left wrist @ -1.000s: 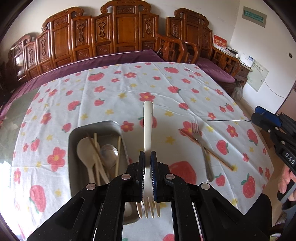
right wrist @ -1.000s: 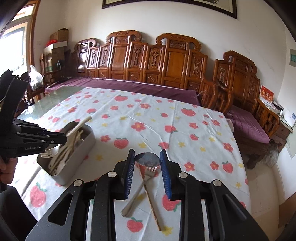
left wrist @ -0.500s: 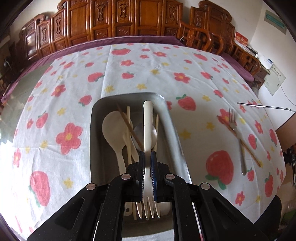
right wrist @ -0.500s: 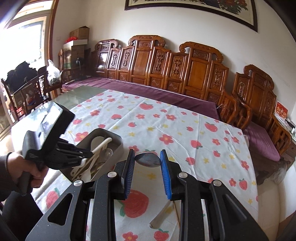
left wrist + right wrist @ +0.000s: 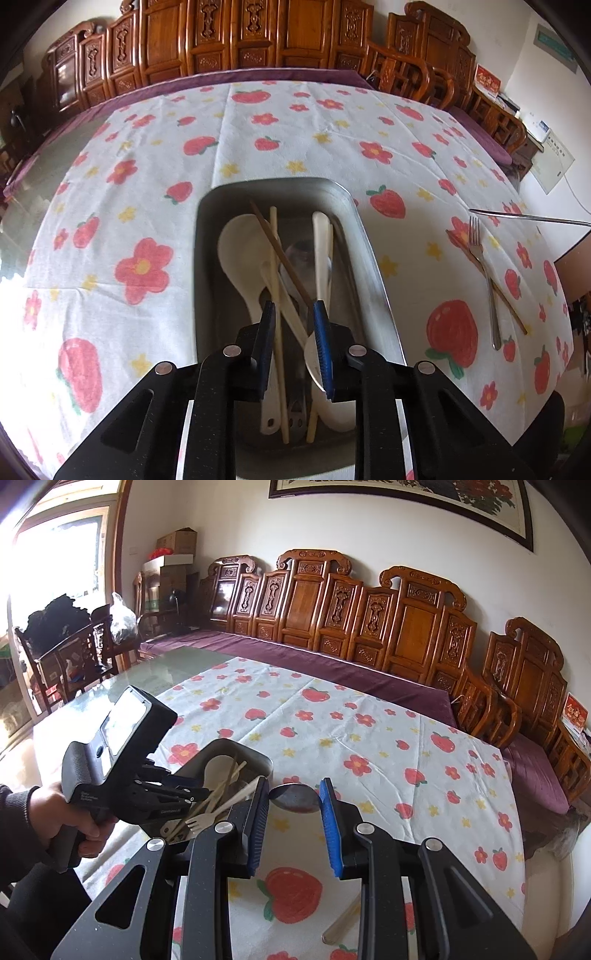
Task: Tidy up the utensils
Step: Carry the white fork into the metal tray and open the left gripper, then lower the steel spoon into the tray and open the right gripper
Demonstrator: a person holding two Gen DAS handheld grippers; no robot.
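Note:
My left gripper (image 5: 293,314) is open right above the metal tray (image 5: 373,266), which holds white spoons, chopsticks and the white plastic fork (image 5: 319,254) lying loose inside. In the right wrist view the left gripper (image 5: 192,795) hovers over the tray (image 5: 264,762), with the white fork (image 5: 207,818) in it. My right gripper (image 5: 293,794) holds a metal spoon (image 5: 295,797) by its bowl between the pads, above the tablecloth. A metal fork (image 5: 484,273) and a brown chopstick (image 5: 506,302) lie on the cloth to the right.
The strawberry-patterned tablecloth (image 5: 258,122) covers a glass table. Carved wooden benches (image 5: 369,616) line the far side. A thin metal rod (image 5: 528,218) shows at the right in the left wrist view. A metal handle (image 5: 340,925) lies below my right gripper.
My left gripper has opened and let the white fork drop into the tray. My right gripper rose and drew back with the spoon.

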